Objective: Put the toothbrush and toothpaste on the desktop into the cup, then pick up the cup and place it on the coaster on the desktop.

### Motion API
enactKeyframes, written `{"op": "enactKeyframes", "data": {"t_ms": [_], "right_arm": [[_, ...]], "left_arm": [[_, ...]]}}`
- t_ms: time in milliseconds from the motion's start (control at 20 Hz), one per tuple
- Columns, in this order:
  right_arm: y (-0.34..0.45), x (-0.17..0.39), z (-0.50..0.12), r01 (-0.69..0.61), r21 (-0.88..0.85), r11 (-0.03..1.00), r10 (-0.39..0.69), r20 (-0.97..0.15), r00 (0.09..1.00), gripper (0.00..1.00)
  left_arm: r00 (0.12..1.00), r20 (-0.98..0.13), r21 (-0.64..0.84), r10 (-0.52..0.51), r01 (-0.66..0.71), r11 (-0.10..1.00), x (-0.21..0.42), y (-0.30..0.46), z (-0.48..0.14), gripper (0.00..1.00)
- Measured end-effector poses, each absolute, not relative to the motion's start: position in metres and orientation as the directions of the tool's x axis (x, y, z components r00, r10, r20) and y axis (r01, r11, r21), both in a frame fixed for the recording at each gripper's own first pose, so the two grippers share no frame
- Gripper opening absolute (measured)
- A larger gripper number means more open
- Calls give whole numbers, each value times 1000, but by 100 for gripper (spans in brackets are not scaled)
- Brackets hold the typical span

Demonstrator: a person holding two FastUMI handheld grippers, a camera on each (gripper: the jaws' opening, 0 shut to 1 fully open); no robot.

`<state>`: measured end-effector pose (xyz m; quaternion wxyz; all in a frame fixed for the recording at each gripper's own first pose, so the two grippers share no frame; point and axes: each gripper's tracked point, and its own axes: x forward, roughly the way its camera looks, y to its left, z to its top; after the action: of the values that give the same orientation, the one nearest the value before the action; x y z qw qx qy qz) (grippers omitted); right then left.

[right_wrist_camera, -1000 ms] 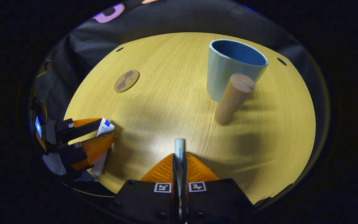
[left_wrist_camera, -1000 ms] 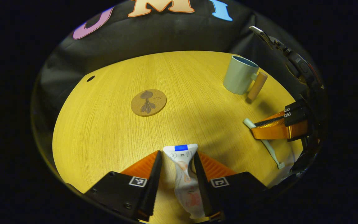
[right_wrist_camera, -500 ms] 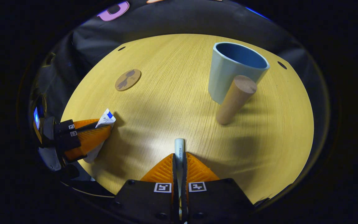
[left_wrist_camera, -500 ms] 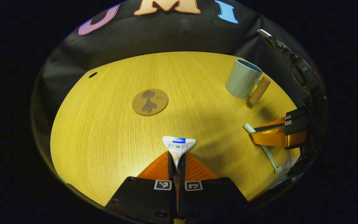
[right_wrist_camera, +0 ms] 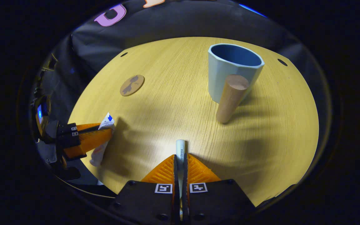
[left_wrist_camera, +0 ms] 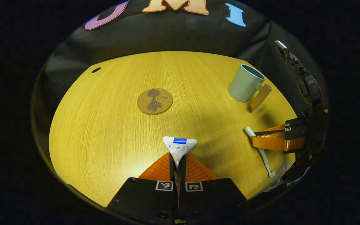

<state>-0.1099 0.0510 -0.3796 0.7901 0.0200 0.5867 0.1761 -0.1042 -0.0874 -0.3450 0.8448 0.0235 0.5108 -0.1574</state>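
Note:
My left gripper [left_wrist_camera: 178, 161] is shut on a white toothpaste tube [left_wrist_camera: 179, 145], whose flat crimped end with a blue band sticks out ahead of the fingers, lifted off the table. My right gripper [right_wrist_camera: 180, 159] is shut on a pale toothbrush [right_wrist_camera: 180, 149] by its handle, also raised. From the left gripper view, that right gripper [left_wrist_camera: 255, 137] and the toothbrush [left_wrist_camera: 262, 153] sit at the right. From the right gripper view, the left gripper [right_wrist_camera: 106, 132] with the toothpaste tube [right_wrist_camera: 102, 142] is at the left. A pale green cup [right_wrist_camera: 230, 70] with a wooden handle [right_wrist_camera: 231, 98] stands ahead. The round cork coaster [left_wrist_camera: 155, 101] lies mid-table.
The round yellow wooden table [left_wrist_camera: 105, 125] has small holes near its far edge [left_wrist_camera: 96, 70]. Black cloth hangs behind it. The cup [left_wrist_camera: 245, 82] stands near the table's far right edge in the left gripper view, the coaster [right_wrist_camera: 132, 85] far left of it in the right gripper view.
My left gripper closed on the toothpaste tube, which lay between open fingers a second ago, and lifted it. Both grippers have risen slightly; the right kept its hold on the toothbrush.

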Motion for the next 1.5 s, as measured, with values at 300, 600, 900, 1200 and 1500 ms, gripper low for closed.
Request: {"op": "enactKeyframes", "data": {"t_ms": [300, 600, 900, 1200, 1500], "right_arm": [[50, -105, -373, -236, 288, 928, 353, -881, 315, 6], [44, -77, -337, -190, 351, 917, 399, -823, 405, 6], [41, -39, -303, -199, 365, 910, 414, -752, 514, 5], [37, 4, -268, -223, 354, 908, 413, -673, 614, 5], [21, 70, -229, -212, 331, 920, 372, -560, 741, 5]], "left_arm": [[457, -848, -127, -269, 317, 940, -95, -88, -321, 0], [492, -814, -130, -310, 365, 922, -86, -101, -303, 0], [578, -740, -122, -344, 388, 914, -69, -115, -275, 0], [647, -665, -128, -373, 394, 910, -45, -125, -243, 0], [666, -641, -129, -381, 396, 909, -41, -131, -223, 0]]}}
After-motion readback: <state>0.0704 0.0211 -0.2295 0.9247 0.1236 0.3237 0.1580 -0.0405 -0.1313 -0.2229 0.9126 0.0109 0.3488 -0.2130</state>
